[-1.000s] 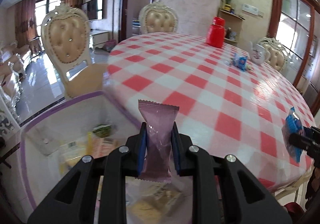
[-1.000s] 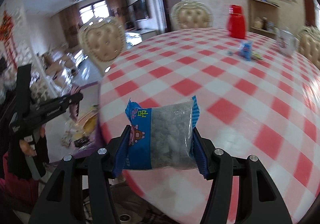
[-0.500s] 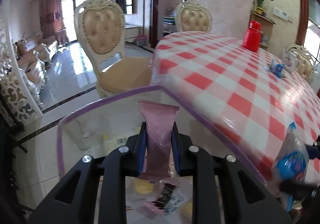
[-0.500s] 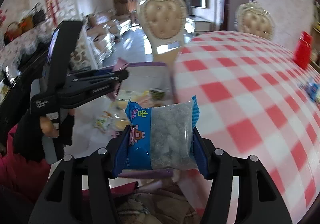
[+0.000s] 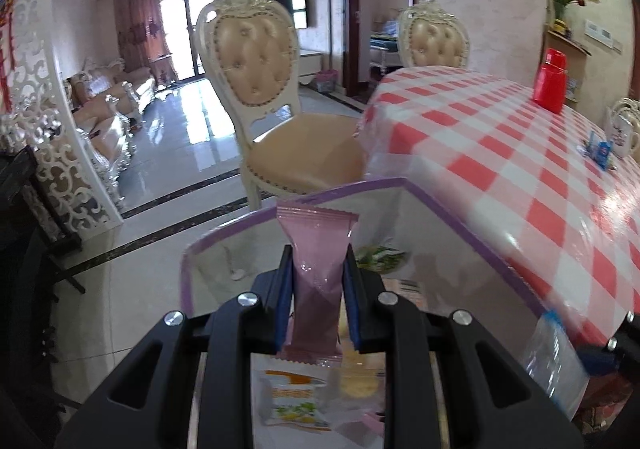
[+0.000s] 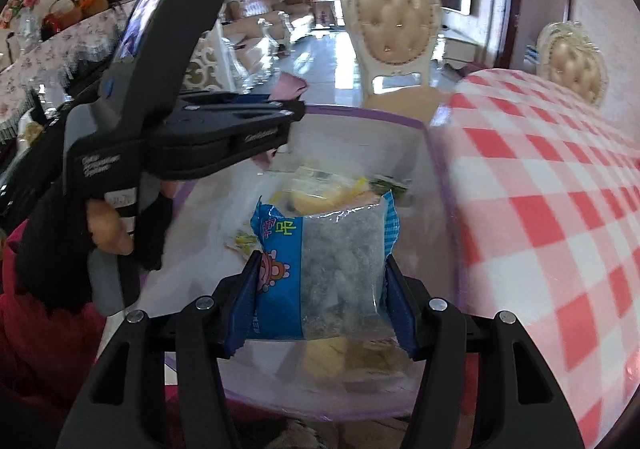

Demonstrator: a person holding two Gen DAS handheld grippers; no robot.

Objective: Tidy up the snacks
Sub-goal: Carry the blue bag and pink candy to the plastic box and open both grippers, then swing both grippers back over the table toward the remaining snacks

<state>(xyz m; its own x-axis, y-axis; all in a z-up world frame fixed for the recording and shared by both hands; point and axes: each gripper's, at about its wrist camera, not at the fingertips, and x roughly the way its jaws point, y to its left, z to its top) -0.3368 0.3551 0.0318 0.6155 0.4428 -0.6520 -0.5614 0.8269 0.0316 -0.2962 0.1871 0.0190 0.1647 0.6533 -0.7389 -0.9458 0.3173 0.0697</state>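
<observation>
Left wrist view: a pink packet (image 5: 318,281) is seen between the opening jaws of the left gripper (image 5: 317,299), above a clear bin (image 5: 460,233) left of the counter (image 5: 520,153). A blue packet (image 6: 320,269) is clamped by the right gripper (image 6: 318,303); the bin's contents are blurred.

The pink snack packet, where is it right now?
In the left wrist view, the pink foil snack packet stands upright between the opening left gripper fingers, over the clear purple-rimmed plastic bin beside the red-checked table.

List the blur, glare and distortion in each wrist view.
Left wrist view: fisheye bends the doorways, window glare on the floor, blue snack bag smeared at the lower right. Right wrist view: checked tablecloth motion-blurred, bin rim softened, blue snack bag sharp.
</observation>
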